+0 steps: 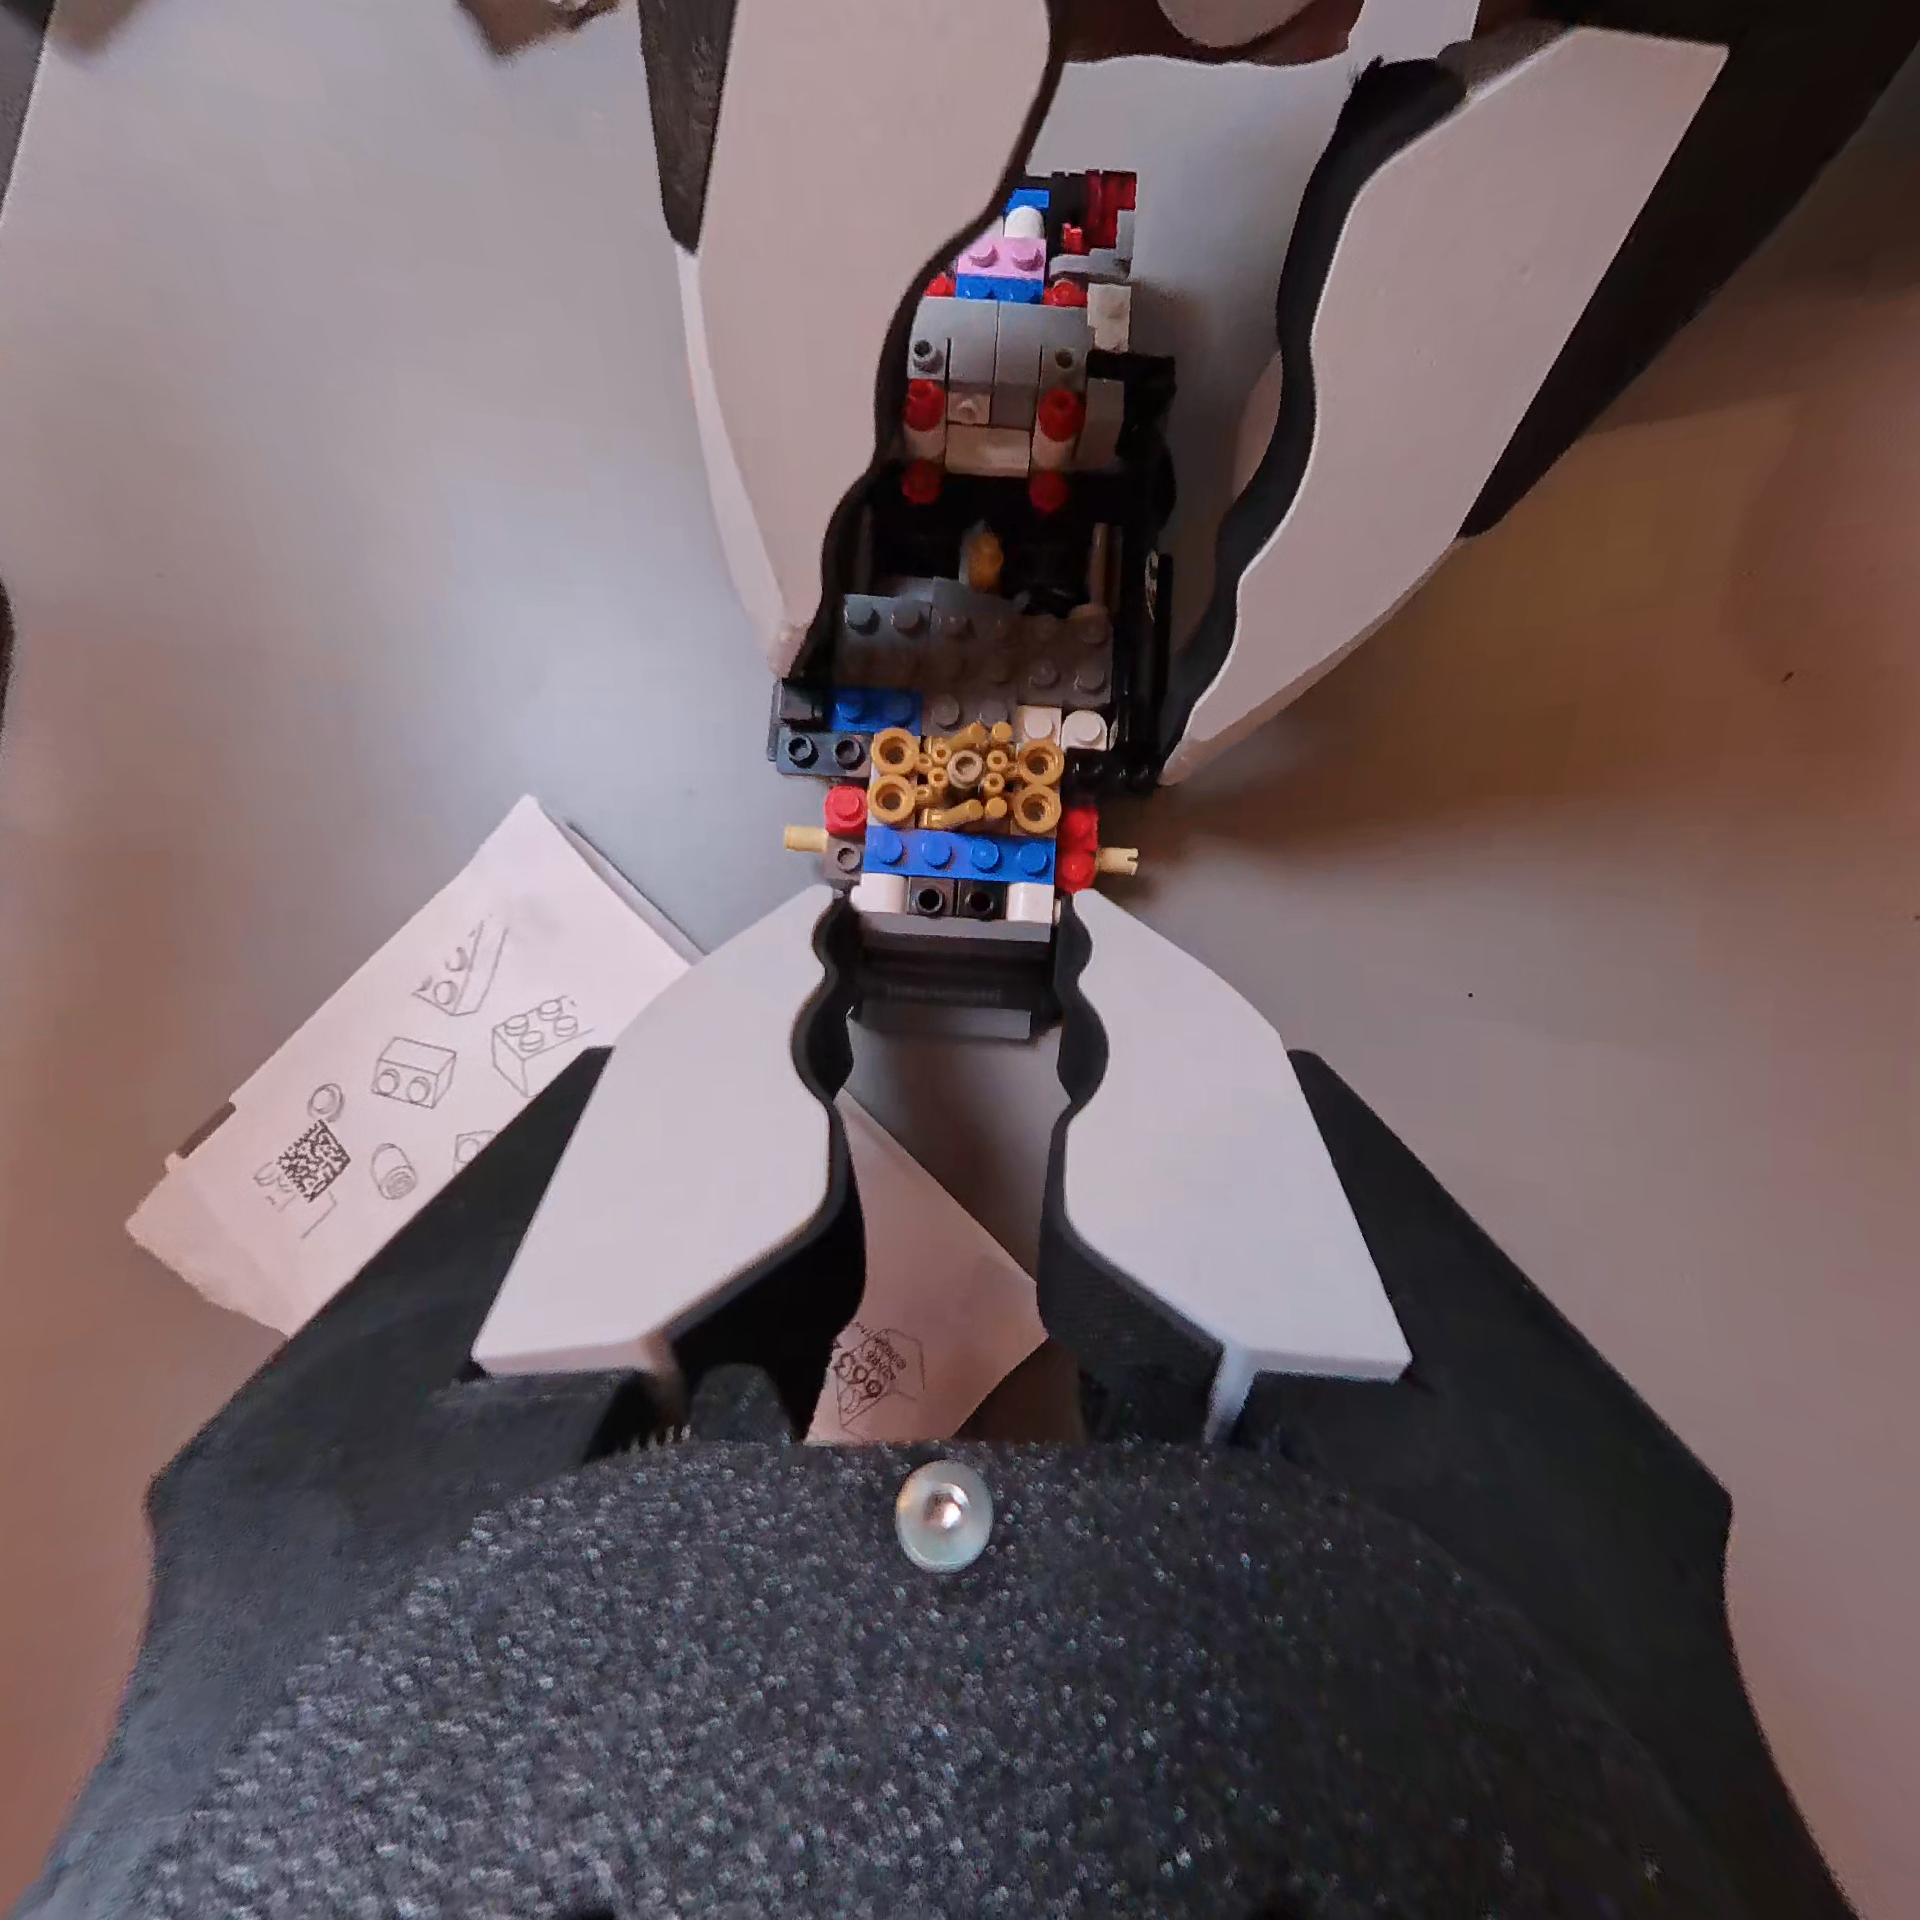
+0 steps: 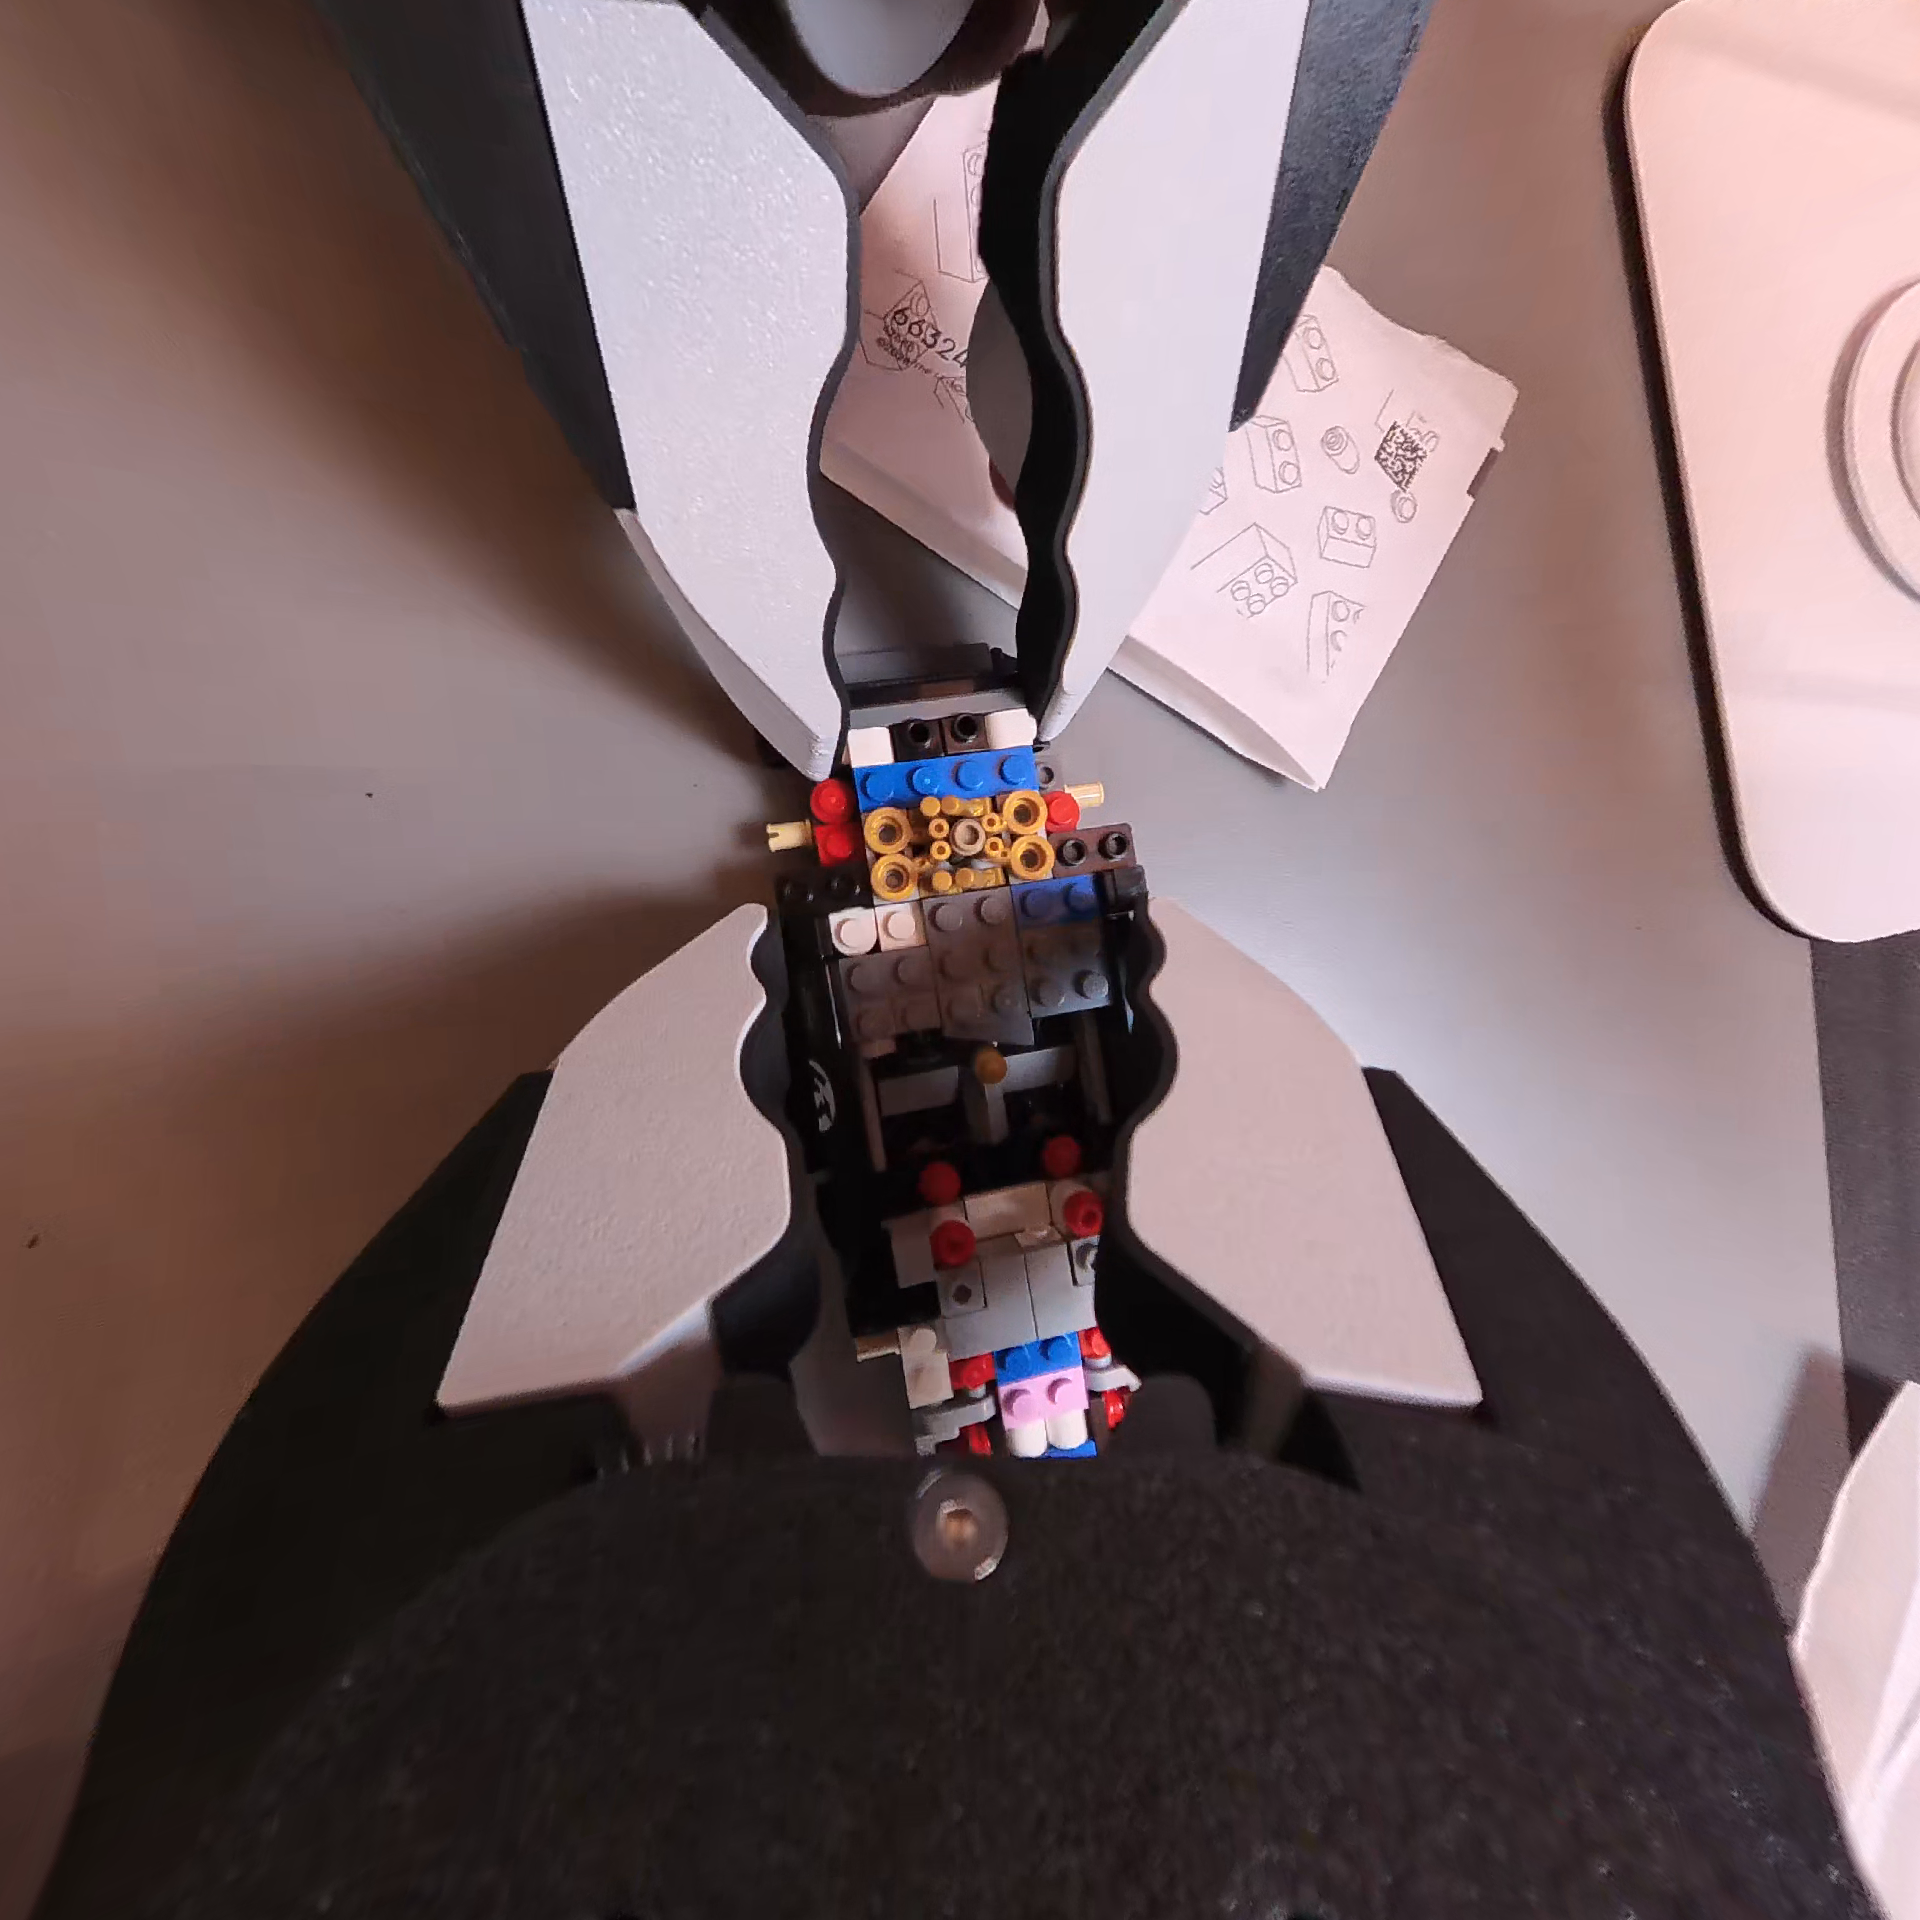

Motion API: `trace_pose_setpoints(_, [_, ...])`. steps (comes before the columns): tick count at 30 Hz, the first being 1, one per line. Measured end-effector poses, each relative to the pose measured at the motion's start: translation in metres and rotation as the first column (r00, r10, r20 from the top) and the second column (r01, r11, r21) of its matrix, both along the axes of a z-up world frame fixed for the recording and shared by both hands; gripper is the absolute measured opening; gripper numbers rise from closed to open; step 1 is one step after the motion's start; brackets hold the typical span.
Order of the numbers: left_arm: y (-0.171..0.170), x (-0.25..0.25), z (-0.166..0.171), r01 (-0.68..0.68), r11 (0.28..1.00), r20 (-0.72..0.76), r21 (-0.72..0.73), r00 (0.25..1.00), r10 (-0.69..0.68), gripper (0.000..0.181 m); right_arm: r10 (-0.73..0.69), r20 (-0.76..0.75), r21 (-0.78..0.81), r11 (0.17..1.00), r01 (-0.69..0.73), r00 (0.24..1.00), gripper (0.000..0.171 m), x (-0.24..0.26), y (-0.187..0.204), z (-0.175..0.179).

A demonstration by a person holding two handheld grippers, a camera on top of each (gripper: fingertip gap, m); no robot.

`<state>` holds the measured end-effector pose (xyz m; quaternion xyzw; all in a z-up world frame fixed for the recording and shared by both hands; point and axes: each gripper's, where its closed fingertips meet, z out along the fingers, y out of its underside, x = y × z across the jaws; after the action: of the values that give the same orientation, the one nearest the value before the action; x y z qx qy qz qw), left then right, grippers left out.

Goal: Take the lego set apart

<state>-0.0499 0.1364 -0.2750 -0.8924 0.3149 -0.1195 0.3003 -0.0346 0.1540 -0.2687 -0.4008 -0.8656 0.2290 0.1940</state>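
Note:
The lego set (image 1: 966,665) is a long model of black, grey, blue, red and gold bricks, held above the table between both grippers. My left gripper (image 1: 951,914) is shut on its near end, on a grey ribbed block under white and black bricks. My right gripper (image 1: 977,707) comes from the far side and clasps the black middle body. In the right wrist view the set (image 2: 956,842) runs lengthwise between the jaws of my right gripper (image 2: 956,914), which is shut on its black sides. The left gripper (image 2: 935,743) holds the far end there. The pink and white end lies deep between the right fingers.
A white paper sheet with line drawings of bricks (image 1: 416,1060) lies on the grey table under the left gripper; it also shows in the right wrist view (image 2: 1299,520). A pale flat board with rounded corners (image 2: 1766,520) lies at the right edge. Left and right tips are no more than a few centimetres apart.

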Motion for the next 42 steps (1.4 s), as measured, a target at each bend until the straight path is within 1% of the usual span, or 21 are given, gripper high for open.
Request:
trace_pose_setpoints(10, [-0.006, -0.001, 0.0, 0.041, 0.995, -0.082, -0.091, 0.996, -0.048, 0.036, -0.003, 0.011, -0.003, 1.0, 0.003, 1.0, 0.063, 0.002, -0.004, 0.0])
trace_pose_setpoints(18, [-0.01, 0.0, 0.004, 0.062, 0.993, -0.086, -0.102, 0.994, -0.071, 0.036, 0.001, 0.012, -0.034, 0.999, -0.001, 1.0, 0.063, 0.004, -0.008, 0.002])
trace_pose_setpoints(25, [-0.019, -0.001, 0.003, 0.077, 0.986, -0.055, -0.145, 0.995, -0.086, 0.036, 0.019, 0.013, -0.04, 0.999, -0.019, 1.0, 0.063, 0.004, -0.016, 0.001])
trace_pose_setpoints(33, [-0.025, -0.005, 0.005, 0.094, 0.98, -0.13, -0.176, 0.985, -0.117, 0.036, 0.021, -0.008, -0.045, 0.999, -0.021, 1.0, 0.063, 0.001, -0.022, 0.001])
trace_pose_setpoints(34, [-0.025, -0.006, 0.007, 0.094, 0.982, -0.135, -0.167, 0.984, -0.117, 0.036, 0.025, -0.013, -0.042, 0.999, -0.025, 1.0, 0.063, 0.001, -0.022, 0.0])
trace_pose_setpoints(35, [-0.021, -0.005, 0.02, 0.09, 0.989, -0.108, -0.118, 0.989, -0.103, 0.036, 0.035, -0.014, -0.023, 0.999, -0.035, 0.999, 0.063, 0.002, -0.022, -0.001])
trace_pose_setpoints(36, [-0.016, 0.001, 0.041, 0.086, 0.994, -0.036, -0.066, 0.995, -0.088, 0.036, 0.038, -0.019, -0.015, 0.999, -0.038, 0.999, 0.063, 0.001, -0.023, -0.001])
trace_pose_setpoints(37, [-0.015, -0.004, 0.047, 0.076, 0.995, -0.07, -0.067, 0.994, -0.08, 0.036, 0.043, -0.027, -0.018, 0.999, -0.043, 0.999, 0.063, 0.0, -0.026, -0.001])
trace_pose_setpoints(38, [-0.016, -0.013, 0.041, 0.077, 0.992, -0.14, -0.096, 0.986, -0.09, 0.036, 0.047, -0.033, -0.028, 0.998, -0.048, 0.998, 0.063, -0.002, -0.028, -0.001])
trace_pose_setpoints(40, [-0.018, -0.015, 0.035, 0.059, 0.991, -0.109, -0.121, 0.991, -0.072, 0.036, 0.048, -0.023, -0.023, 0.999, -0.049, 0.999, 0.062, -0.002, -0.029, -0.001])
trace_pose_setpoints(42, [-0.018, -0.017, 0.039, 0.037, 0.995, -0.089, -0.089, 0.995, -0.045, 0.036, 0.051, -0.031, -0.019, 0.999, -0.051, 0.998, 0.062, -0.002, -0.029, -0.001])
